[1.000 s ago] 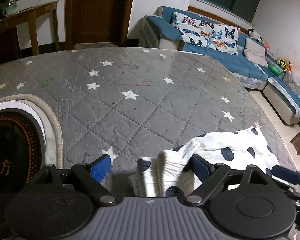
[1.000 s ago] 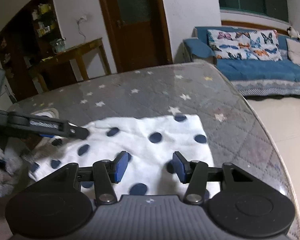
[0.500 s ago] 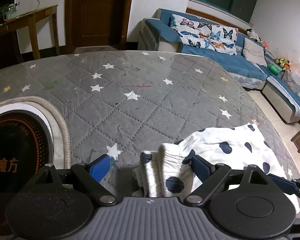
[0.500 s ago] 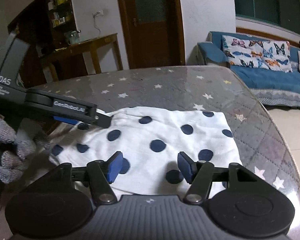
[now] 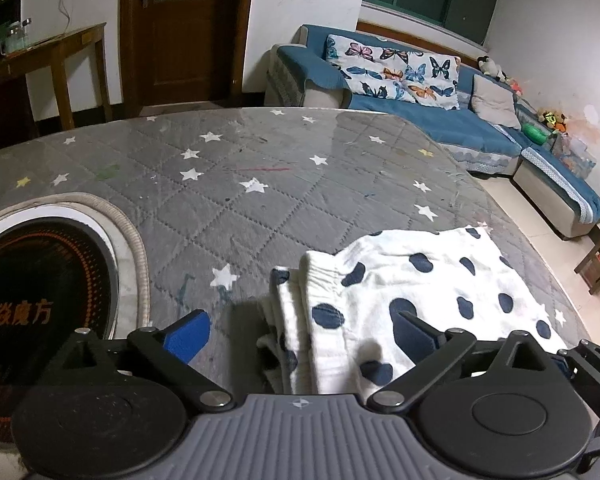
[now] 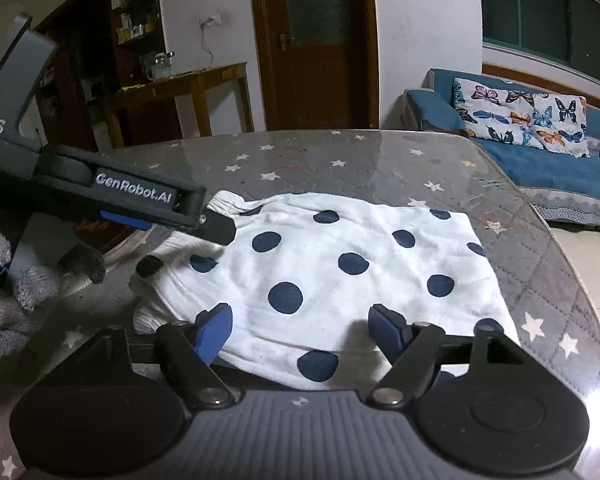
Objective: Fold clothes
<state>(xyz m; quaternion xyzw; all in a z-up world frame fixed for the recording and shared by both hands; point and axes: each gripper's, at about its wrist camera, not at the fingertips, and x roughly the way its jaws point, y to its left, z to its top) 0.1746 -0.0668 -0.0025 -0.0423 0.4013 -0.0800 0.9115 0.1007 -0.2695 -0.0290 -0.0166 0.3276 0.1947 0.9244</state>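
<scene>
Both claws over the bench (image 5: 260,184) now, and the white polka-dot garment (image 6: 340,264) lies folded flat on the grey star-quilted cover, near the bench's right-hand edge. The left claw (image 5: 300,330) is spread wide, its blue pads either side of the garment's bunched, ribbed end, gripping nothing. The right claw (image 6: 302,326) is wide too, hovering over the near hem with nothing between its pads. No containers holding anything here; just a round dark inset (image 5: 32,300) sunk into the bench on the left. Plenty of bare quilt beyond the garment toward the far rim; to the right, the curved edge runs close past the cloth, with the blue sofa (image 5: 440,120) beyond it.
</scene>
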